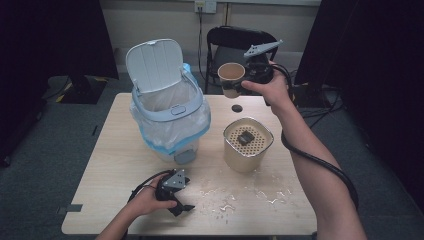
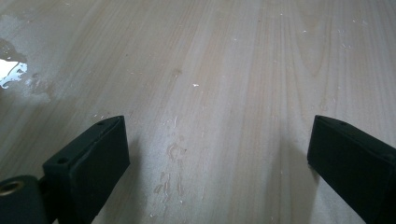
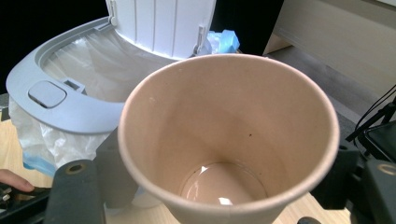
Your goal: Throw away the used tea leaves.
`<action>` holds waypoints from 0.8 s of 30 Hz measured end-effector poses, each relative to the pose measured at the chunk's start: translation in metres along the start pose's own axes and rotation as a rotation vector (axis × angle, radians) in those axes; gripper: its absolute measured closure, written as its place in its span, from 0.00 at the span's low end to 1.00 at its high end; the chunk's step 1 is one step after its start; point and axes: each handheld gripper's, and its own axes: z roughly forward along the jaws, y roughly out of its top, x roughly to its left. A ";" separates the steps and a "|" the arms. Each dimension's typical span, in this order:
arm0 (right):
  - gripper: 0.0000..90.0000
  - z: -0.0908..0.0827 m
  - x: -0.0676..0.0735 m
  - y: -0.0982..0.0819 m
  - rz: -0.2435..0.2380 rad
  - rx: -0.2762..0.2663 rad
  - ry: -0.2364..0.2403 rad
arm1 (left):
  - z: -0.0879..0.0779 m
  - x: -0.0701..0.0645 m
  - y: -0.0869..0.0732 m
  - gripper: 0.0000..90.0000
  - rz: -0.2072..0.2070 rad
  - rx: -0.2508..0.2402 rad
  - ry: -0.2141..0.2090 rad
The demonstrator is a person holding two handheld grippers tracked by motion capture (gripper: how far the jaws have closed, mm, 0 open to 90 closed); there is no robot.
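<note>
Above worktop's (image 1: 125,150) far edge: right tongs (image 1: 246,82) clamp paper cup (image 1: 231,77), tipped, mouth toward camera. Open pedal bin (image 1: 167,107) lies to cup's left, nearer right hand. Left tongs (image 1: 182,206) wide, empty, resting low.

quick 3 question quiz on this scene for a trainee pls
1. True or false: the bin's lid is shut.
2. What is the right gripper holding?
3. The left gripper is: A) shut on the strainer canister B) open above bare table C) inside the bin.

Key: 1. False, the lid stands open. 2. A paper cup, held up off the table, with a little liquid left in it. 3. B.
</note>
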 end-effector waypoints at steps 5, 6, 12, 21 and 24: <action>0.28 0.004 0.003 0.008 -0.008 -0.004 0.009 | 0.000 0.000 0.000 0.05 -0.007 0.015 -0.002; 0.28 0.004 0.004 0.009 -0.009 -0.004 0.011 | 0.000 0.000 0.000 0.04 -0.007 0.014 -0.002; 0.28 0.006 0.006 0.016 -0.011 -0.009 0.018 | 0.001 -0.001 0.001 0.03 -0.004 0.008 -0.004; 0.28 0.011 0.011 0.030 -0.017 -0.023 0.029 | 0.001 -0.001 0.001 0.03 -0.005 0.008 -0.005; 0.28 0.014 0.013 0.034 -0.020 -0.024 0.028 | 0.001 -0.001 0.001 0.03 -0.004 0.008 -0.003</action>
